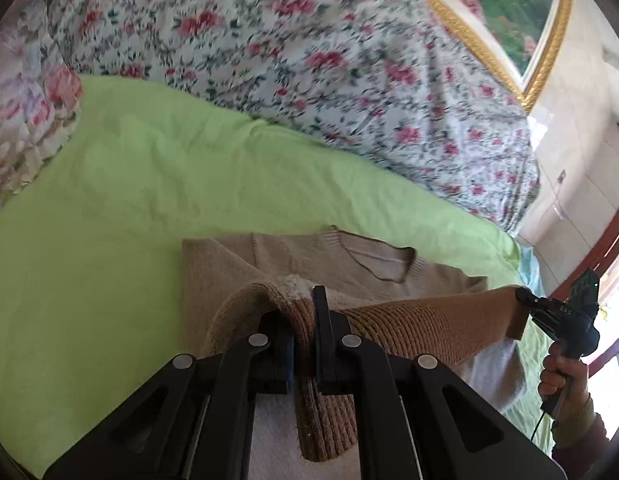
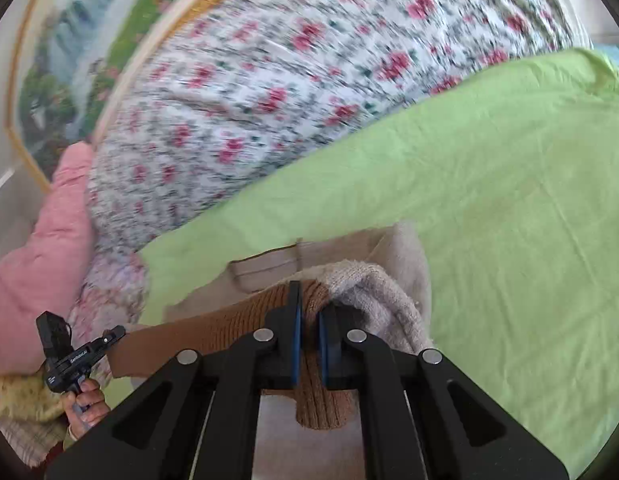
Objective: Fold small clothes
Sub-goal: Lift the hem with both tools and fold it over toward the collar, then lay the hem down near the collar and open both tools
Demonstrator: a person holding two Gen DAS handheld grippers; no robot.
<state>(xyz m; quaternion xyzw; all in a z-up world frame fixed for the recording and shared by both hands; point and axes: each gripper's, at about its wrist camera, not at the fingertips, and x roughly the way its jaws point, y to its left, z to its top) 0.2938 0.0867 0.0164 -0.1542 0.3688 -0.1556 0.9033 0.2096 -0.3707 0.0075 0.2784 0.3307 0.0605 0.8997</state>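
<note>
A small tan knitted sweater lies on the green sheet, neckline away from me. Its ribbed brown hem is lifted and stretched between both grippers. My left gripper is shut on one hem corner. My right gripper is shut on the other corner of the hem, with the sweater body bunched beyond it. Each gripper shows in the other's view: the right one at the far right, the left one at the lower left, both hand-held.
A floral quilt is heaped behind the green sheet. A gold-framed picture leans on the wall. A pink pillow lies at the bed's end. A flowered pillow lies at the left.
</note>
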